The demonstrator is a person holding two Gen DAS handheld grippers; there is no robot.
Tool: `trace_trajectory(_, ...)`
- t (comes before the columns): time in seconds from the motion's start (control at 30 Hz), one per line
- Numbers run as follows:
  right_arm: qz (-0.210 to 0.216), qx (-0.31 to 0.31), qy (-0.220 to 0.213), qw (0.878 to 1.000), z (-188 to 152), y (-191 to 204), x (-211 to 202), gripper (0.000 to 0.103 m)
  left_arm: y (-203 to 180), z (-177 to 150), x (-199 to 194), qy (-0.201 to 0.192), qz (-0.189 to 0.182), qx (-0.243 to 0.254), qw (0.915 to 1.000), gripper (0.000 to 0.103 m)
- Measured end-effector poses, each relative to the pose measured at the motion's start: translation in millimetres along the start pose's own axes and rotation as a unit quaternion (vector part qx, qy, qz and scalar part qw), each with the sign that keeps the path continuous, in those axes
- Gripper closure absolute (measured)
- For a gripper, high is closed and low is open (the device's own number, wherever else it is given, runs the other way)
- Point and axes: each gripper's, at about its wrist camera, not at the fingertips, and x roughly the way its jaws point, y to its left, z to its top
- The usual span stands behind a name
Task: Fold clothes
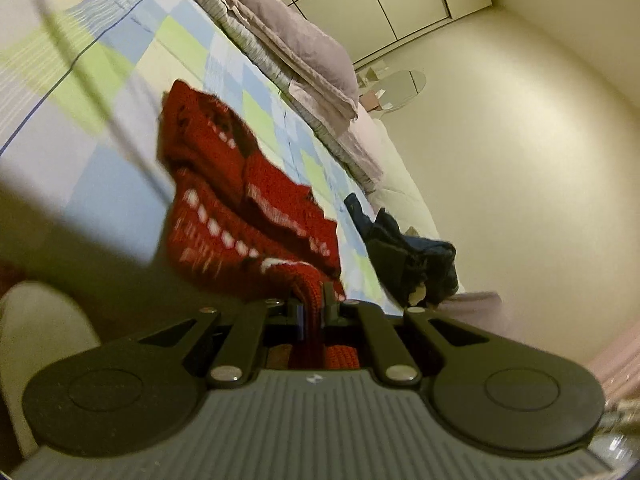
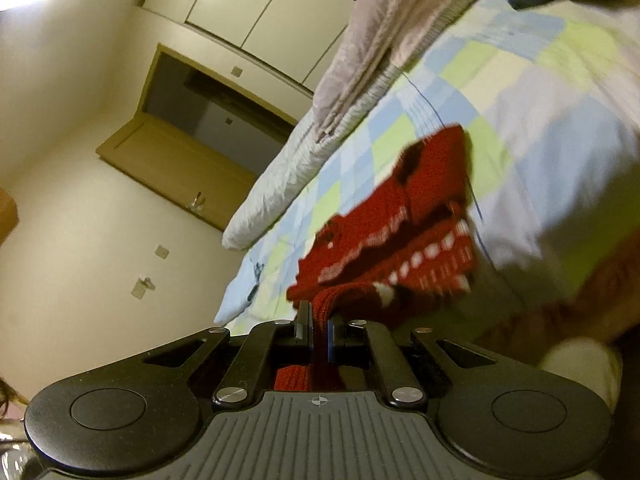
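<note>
**Red knit pinched at both ends**

Left wrist view:
- Red sweater (image 1: 240, 196) with white pattern bands, bunched and blurred, hanging over a checked bedspread (image 1: 132, 40) of blue, green and white squares.
- Left gripper (image 1: 313, 304) tilted slightly downward, view rolled so the bed runs diagonally across the frame.
- Jaws pressed almost together, pinching a ribbed red edge of the sweater; fabric squeezed between the pads and trailing back under the gripper body.
- Folded lilac bedding (image 1: 304, 44) along the far edge of the bed, striped quilt beneath it.
- Dark blue garment (image 1: 408, 256) crumpled near the bed's edge, well apart from the sweater.
- Pale wall and cupboard doors (image 1: 360, 4) beyond.

Right wrist view:
- Right gripper (image 2: 319, 322) also aimed a little below level, frame rolled the opposite way.
- Jaws nearly closed, clamped on another ribbed red fold of the same sweater (image 2: 400, 220); knit bulging out just ahead of the pads.
- Rest of the sweater draped forward and to the right above the bedspread (image 2: 520, 60), motion-blurred.
- Lilac bedding (image 2: 372, 40) and striped quilt at the far side of the bed.
- Wooden door (image 2: 176, 160) standing open in the pale wall on the left.
</note>
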Motion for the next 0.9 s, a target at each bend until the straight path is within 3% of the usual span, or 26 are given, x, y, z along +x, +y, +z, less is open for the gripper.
trace_trajectory(0.23,-0.018,-0.012,-0.002,1.000,84.2,-21.8,85.4,0.099,19.0,91.3,83.9,0.007,0.016,-0.009,0.9998,0.098)
trace_trajectory(0.4,-0.082,-0.009,-0.010,0.997,131.8,-56.1,164.2,0.099,57.2,143.4,159.2,0.010,0.063,-0.029,0.9975,0.094)
trace_trajectory(0.47,-0.129,0.005,0.000,0.992,142.6,-76.9,199.2,0.082,75.4,155.8,177.6,0.006,0.093,-0.053,0.9943,0.087)
trace_trajectory(0.5,-0.148,0.011,0.004,0.989,146.1,-86.2,213.7,0.050,84.2,160.7,184.2,0.003,0.105,-0.066,0.9923,0.084)
trace_trajectory(0.53,-0.154,0.015,-0.005,0.988,146.2,-92.7,216.3,0.036,91.5,164.9,188.4,-0.001,0.114,-0.076,0.9905,0.081)
trace_trajectory(0.57,-0.160,0.020,-0.015,0.987,146.4,-99.3,218.9,0.034,94.9,167.0,185.8,-0.009,0.115,-0.079,0.9902,0.081)
trace_trajectory(0.63,-0.156,0.032,-0.035,0.987,146.3,-110.5,214.4,0.034,95.2,169.1,177.1,-0.025,0.118,-0.061,0.9908,0.081)
trace_trajectory(0.73,-0.141,0.020,-0.055,0.988,146.4,-119.6,194.3,0.034,82.9,164.8,164.3,-0.025,0.144,0.016,0.9891,0.081)
trace_trajectory(0.9,-0.172,-0.052,-0.036,0.983,139.2,-119.9,177.2,0.034,75.7,154.0,166.0,0.001,0.150,0.052,0.9874,0.081)
